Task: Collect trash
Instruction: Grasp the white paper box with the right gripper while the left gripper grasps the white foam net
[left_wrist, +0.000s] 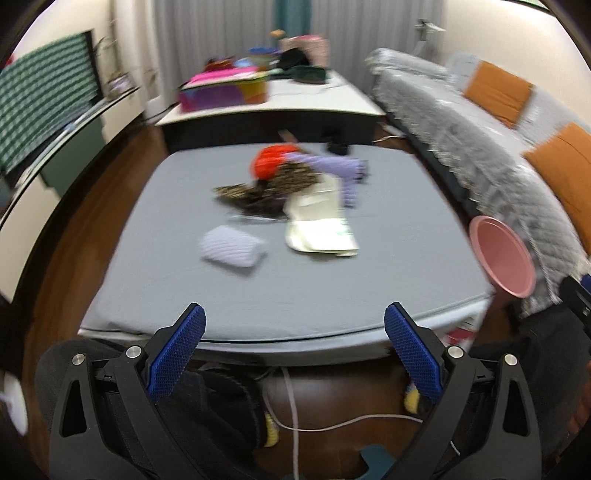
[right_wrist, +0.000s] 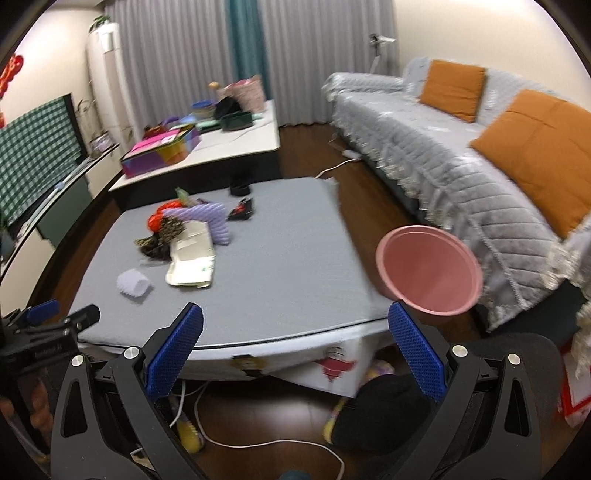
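Both the left gripper (left_wrist: 294, 319) and right gripper (right_wrist: 295, 319) hold jaws spread, empty, before the trash pile (left_wrist: 291, 192).

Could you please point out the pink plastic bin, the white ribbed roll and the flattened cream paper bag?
pink plastic bin (right_wrist: 430, 275): right wrist view, on its inner wall.
white ribbed roll (left_wrist: 232, 250): left wrist view, on its ribbed side.
flattened cream paper bag (right_wrist: 190, 264): right wrist view, on its flat top face.

1. The worktop (left_wrist: 295, 288) lay straight ahead of both sets of jaws.
2. A pile of litter (left_wrist: 291, 184) sat on it, farther ahead.
3. A bin (right_wrist: 430, 271) stood off its right edge, with the sofa (right_wrist: 443, 162) beyond.
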